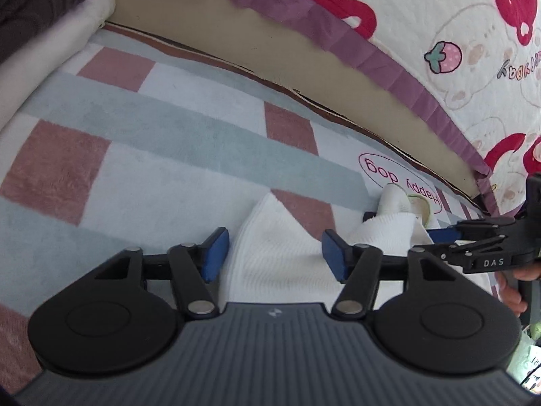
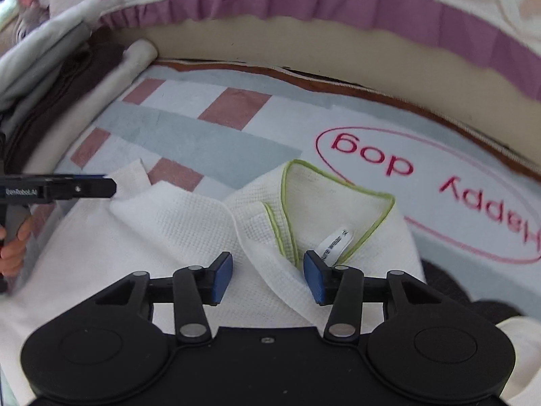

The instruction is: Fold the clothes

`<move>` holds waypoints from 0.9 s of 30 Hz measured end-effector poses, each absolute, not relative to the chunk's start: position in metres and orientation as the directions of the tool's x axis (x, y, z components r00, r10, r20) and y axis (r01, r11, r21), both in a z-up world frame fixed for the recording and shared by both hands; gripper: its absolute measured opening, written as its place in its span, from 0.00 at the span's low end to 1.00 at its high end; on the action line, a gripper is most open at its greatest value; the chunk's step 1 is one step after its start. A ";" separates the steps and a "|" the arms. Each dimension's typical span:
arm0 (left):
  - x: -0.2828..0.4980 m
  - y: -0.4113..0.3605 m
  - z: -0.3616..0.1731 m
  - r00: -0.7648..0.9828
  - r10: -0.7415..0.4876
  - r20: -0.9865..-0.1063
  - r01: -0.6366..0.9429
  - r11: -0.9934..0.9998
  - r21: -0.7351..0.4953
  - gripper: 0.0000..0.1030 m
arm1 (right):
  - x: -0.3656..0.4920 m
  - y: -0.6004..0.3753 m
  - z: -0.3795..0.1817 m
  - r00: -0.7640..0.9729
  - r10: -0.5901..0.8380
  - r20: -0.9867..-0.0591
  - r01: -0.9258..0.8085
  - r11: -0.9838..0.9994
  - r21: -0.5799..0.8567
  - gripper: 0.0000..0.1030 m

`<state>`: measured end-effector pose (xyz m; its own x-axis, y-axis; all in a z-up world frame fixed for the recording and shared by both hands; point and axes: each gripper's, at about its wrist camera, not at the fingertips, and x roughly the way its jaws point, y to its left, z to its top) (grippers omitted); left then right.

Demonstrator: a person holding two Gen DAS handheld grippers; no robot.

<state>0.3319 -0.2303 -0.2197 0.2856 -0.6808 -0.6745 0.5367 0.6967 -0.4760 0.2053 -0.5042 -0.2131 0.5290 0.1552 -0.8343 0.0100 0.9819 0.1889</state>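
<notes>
A white waffle-knit garment point(image 2: 175, 223) lies crumpled on a plaid blanket point(image 2: 209, 142). Its green-trimmed neckline point(image 2: 338, 199) and label point(image 2: 334, 243) face up. My right gripper point(image 2: 268, 277) is open just above it, and a raised fold of the cloth near the neckline runs between its blue pads. My left gripper point(image 1: 274, 255) is open over another part of the white garment point(image 1: 267, 223), with cloth lying between its pads and no visible pinch. In the right wrist view the left gripper point(image 2: 108, 186) sits side-on at the garment's far left corner. The right gripper point(image 1: 436, 233) reaches in from the right.
The blanket is printed with "Happy dog" point(image 2: 422, 176). Behind it rises a beige mattress edge point(image 1: 270, 54) under a quilt with a purple ruffle point(image 1: 389, 64). Folded dark and white clothes point(image 2: 67, 77) are stacked at the left. A person's fingers point(image 2: 13, 247) hold the left handle.
</notes>
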 end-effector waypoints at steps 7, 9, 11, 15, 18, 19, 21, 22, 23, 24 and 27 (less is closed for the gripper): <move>0.267 -0.211 -0.189 0.435 -0.684 -0.585 0.619 0.699 -0.357 0.01 | 0.171 -0.468 -0.208 0.592 0.056 -0.804 -0.107 0.994 -0.010 0.24; 0.251 -0.199 -0.185 0.448 -0.700 -0.557 0.610 0.694 -0.382 0.01 | 0.165 -0.462 -0.205 0.603 0.053 -0.796 -0.156 0.986 -0.052 0.24; 0.235 -0.189 -0.182 0.469 -0.707 -0.530 0.606 0.694 -0.389 0.01 | 0.164 -0.460 -0.203 0.615 0.060 -0.787 -0.194 0.978 -0.077 0.26; 0.217 -0.176 -0.176 0.500 -0.710 -0.496 0.602 0.696 -0.391 0.01 | 0.177 -0.464 -0.204 0.616 0.098 -0.782 -0.222 0.974 -0.053 0.32; 0.214 -0.177 -0.174 0.505 -0.702 -0.501 0.606 0.702 -0.373 0.01 | 0.193 -0.466 -0.214 0.584 0.073 -0.809 -0.177 0.983 -0.039 0.40; 0.214 -0.177 -0.171 0.501 -0.703 -0.504 0.609 0.701 -0.371 0.01 | 0.195 -0.468 -0.216 0.589 0.076 -0.805 -0.157 0.987 -0.022 0.40; 0.213 -0.176 -0.163 0.511 -0.711 -0.484 0.615 0.695 -0.372 0.01 | 0.192 -0.472 -0.215 0.610 0.132 -0.781 -0.154 0.987 0.047 0.23; 0.212 -0.175 -0.158 0.517 -0.714 -0.472 0.618 0.692 -0.372 0.01 | 0.189 -0.472 -0.211 0.621 0.141 -0.771 -0.163 0.985 0.049 0.14; 0.212 -0.174 -0.154 0.522 -0.718 -0.460 0.621 0.690 -0.372 0.01 | 0.186 -0.470 -0.206 0.632 0.140 -0.762 -0.176 0.984 0.035 0.14; 0.210 -0.173 -0.149 0.530 -0.717 -0.453 0.622 0.692 -0.366 0.01 | 0.182 -0.469 -0.201 0.642 0.139 -0.754 -0.189 0.982 0.020 0.13; 0.207 -0.168 -0.137 0.562 -0.702 -0.437 0.612 0.708 -0.352 0.01 | 0.172 -0.464 -0.186 0.673 0.138 -0.726 -0.226 0.974 -0.025 0.12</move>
<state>0.2074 -0.1684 -0.1372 0.5619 -0.7024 -0.4369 0.6115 0.7084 -0.3525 0.1724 -0.4641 -0.1856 0.6733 0.1375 -0.7265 -0.2262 0.9738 -0.0253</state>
